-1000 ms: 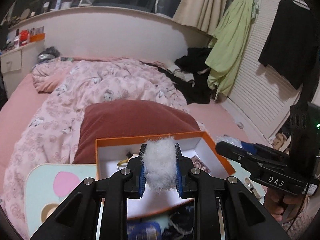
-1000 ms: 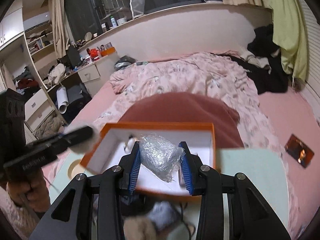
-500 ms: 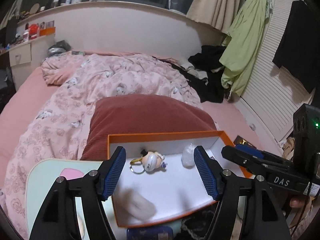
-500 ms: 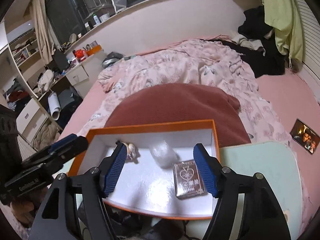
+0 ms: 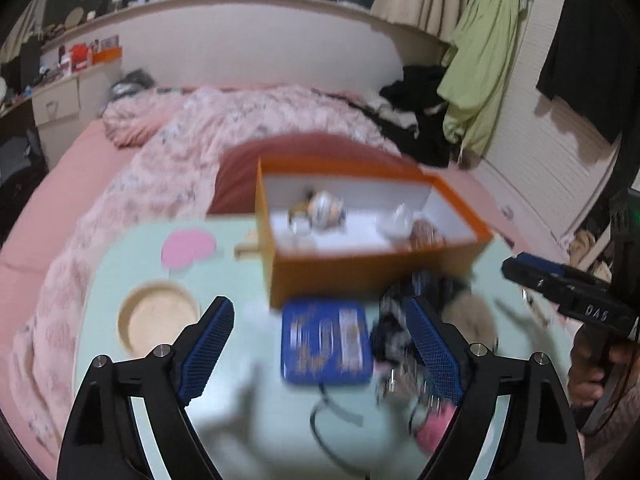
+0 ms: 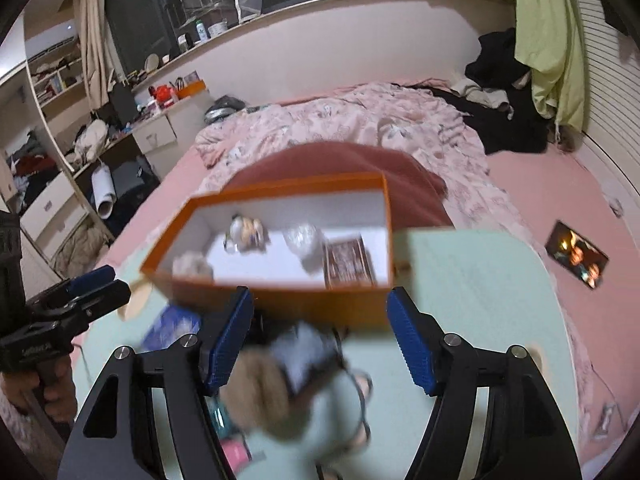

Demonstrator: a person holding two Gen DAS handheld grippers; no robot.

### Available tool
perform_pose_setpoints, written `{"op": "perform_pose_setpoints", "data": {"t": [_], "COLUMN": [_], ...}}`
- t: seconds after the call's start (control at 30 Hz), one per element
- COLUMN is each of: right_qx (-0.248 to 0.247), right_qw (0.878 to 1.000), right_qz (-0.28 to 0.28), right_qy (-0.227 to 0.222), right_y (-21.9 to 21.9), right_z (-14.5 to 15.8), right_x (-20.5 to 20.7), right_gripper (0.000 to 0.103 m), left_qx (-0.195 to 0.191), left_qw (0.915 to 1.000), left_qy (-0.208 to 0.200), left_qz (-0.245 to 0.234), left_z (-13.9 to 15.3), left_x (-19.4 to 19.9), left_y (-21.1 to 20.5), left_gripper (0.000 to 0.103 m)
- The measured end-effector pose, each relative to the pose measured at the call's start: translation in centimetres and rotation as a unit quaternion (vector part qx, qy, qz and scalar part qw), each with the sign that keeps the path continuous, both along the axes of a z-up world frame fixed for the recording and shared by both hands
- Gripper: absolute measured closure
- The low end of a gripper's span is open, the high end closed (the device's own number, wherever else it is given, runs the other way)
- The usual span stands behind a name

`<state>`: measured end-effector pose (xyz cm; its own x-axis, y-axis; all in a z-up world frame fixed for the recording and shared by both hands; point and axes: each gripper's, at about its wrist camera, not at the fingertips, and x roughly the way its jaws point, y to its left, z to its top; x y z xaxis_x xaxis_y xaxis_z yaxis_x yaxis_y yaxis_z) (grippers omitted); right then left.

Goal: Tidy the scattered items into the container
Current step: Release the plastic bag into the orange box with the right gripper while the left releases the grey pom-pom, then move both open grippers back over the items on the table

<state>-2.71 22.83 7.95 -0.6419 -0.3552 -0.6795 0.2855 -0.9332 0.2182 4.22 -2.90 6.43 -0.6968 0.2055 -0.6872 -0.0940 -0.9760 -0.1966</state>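
An orange box (image 5: 372,264) (image 6: 280,300) stands on the mint-green tray and holds a keychain figure (image 6: 246,230), a white pompom (image 6: 192,266), a clear plastic wad (image 6: 302,238) and a patterned card (image 6: 348,262). In front of it lie a blue tin (image 5: 326,340), a dark tangled item (image 5: 394,332), a tan fluffy ball (image 6: 260,392) and a pink item (image 5: 434,432). My left gripper (image 5: 316,308) hovers over the tin, its jaws opening, the pads touching nothing. My right gripper (image 6: 320,300) is open above the fluffy ball and the dark item, gripping nothing.
The tray (image 5: 132,264) has a round wooden recess (image 5: 158,318) and a pink heart (image 5: 188,242). A red pillow (image 6: 340,164) and a pink duvet (image 5: 192,148) lie behind the box. A photo (image 6: 578,254) lies on the bed at the right; drawers (image 6: 52,204) stand at the left.
The left gripper let go of the white pompom and the right let go of the plastic wad; both lie in the box. Both grippers opened and drew back, lower, over the tray.
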Motion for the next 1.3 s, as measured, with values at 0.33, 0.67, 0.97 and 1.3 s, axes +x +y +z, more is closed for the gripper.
{"op": "perform_pose_setpoints", "data": {"t": [0.33,0.67,0.97,1.3], "right_qx": [0.055,0.127,0.127,0.06], "right_qw": [0.996,0.99,0.99,0.997], "right_qz": [-0.006,-0.02,-0.022,-0.035], "right_qy": [-0.065,-0.053,-0.052,-0.016], "right_y": [1.1,-1.0,-0.9,0.1], "right_z": [-4.9,-6.7,-6.9,-5.0], "right_x": [4.1,4.1,4.6,5.2], "right_gripper": [0.034,0.014,0.014,0.02], "left_qx": [-0.091,-0.112,-0.112,-0.111], "left_qw": [0.9938,0.9911,0.9911,0.9912], "left_qy": [-0.062,-0.071,-0.071,-0.071], "left_qz": [-0.01,-0.005,-0.005,-0.005], "left_z": [-5.5,-6.2,-6.2,-6.1], "left_x": [3.2,2.7,2.7,2.7], "left_y": [2.5,3.1,3.1,3.0], "left_gripper": [0.002,0.0,0.0,0.0]}}
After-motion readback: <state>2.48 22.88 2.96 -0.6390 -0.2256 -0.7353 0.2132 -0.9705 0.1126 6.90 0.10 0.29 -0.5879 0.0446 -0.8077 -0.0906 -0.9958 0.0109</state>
